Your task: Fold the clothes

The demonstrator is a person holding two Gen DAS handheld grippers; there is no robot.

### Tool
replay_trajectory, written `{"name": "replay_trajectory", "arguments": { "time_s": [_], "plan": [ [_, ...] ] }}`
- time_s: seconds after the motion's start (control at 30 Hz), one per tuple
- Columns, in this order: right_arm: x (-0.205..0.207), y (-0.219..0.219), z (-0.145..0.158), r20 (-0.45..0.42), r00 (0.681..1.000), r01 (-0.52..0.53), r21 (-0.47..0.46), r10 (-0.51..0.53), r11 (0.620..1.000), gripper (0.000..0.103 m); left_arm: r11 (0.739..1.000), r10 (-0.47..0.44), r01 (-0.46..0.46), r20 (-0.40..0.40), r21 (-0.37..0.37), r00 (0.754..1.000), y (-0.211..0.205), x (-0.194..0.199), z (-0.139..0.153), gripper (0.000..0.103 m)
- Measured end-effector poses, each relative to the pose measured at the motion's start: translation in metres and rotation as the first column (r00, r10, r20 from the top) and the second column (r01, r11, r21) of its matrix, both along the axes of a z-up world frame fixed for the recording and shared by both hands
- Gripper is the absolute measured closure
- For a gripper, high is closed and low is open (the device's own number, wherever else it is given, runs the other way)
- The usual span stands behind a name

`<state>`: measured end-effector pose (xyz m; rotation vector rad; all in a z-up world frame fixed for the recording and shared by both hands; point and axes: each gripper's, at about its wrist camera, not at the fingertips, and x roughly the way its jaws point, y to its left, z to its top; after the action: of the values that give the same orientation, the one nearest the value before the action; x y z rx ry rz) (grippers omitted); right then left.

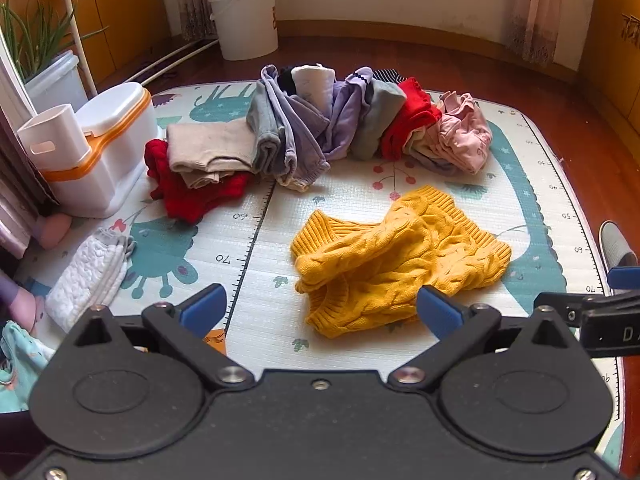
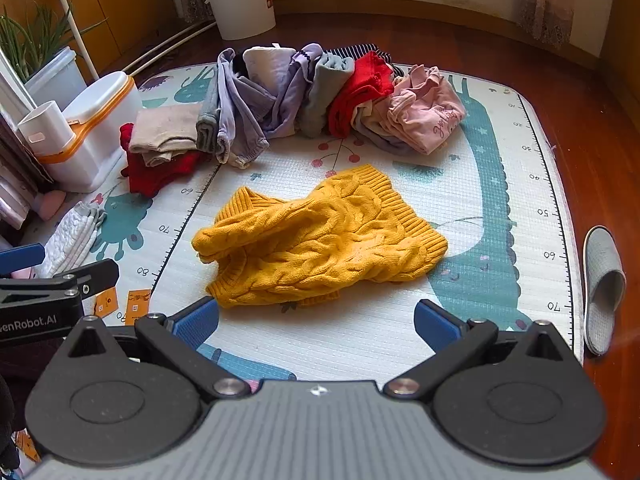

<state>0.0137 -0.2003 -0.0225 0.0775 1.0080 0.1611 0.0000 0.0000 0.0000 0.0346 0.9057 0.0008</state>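
Note:
A yellow cable-knit sweater [image 1: 400,264] [image 2: 320,240] lies crumpled in the middle of a printed play mat [image 1: 256,272] [image 2: 520,184]. My left gripper [image 1: 320,312] hovers just short of its near edge, open and holding nothing, its right blue pad over the hem. In the right wrist view my right gripper [image 2: 316,320] stands open and empty, also just short of the sweater's near edge. The left gripper's body [image 2: 52,300] shows at that view's left edge, and the right gripper's body [image 1: 600,320] at the left wrist view's right edge.
A row of folded clothes [image 1: 360,120] [image 2: 320,92] runs along the mat's far side, with a beige-on-red stack [image 1: 200,164] [image 2: 160,148] at its left. A white and orange box [image 1: 108,148] [image 2: 92,128], white folded cloth [image 1: 88,276], bucket [image 1: 244,12] and grey slipper [image 2: 602,288] surround the mat.

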Motion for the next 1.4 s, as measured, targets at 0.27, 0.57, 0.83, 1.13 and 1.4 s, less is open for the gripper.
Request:
{"name": "replay_trajectory", "arguments": {
  "time_s": [0.27,0.57,0.83,1.13,1.4],
  "plan": [
    [-0.0003,-0.0019,-0.0052,-0.013,1.0,-0.001,-0.01,0.001,1.0,0.0,1.0,-0.001,0.0,0.017,0.023,1.0,0.0011,-0.0016,-0.0021,0.0],
    [-0.002,0.003,-0.004,-0.016,1.0,-0.009,-0.007,0.008,1.0,0.0,1.0,0.002,-0.002,0.006,0.024,1.0,0.0014,-0.0011,-0.0032,0.0],
    [-0.0038,0.0034,-0.0035,-0.012,1.0,-0.01,-0.004,0.01,1.0,0.0,1.0,-0.001,0.001,0.002,0.012,1.0,0.0026,-0.0021,-0.0031,0.0],
    [-0.0043,0.0033,-0.0041,-0.016,1.0,-0.01,-0.004,0.01,1.0,0.0,1.0,-0.003,0.003,-0.002,0.009,1.0,0.0014,-0.0015,-0.002,0.0],
    [-0.0047,0.0045,-0.0051,-0.019,1.0,-0.017,-0.006,0.017,1.0,0.0,1.0,-0.004,0.004,-0.003,0.007,1.0,0.0017,-0.0014,-0.002,0.0]
  ]
}}
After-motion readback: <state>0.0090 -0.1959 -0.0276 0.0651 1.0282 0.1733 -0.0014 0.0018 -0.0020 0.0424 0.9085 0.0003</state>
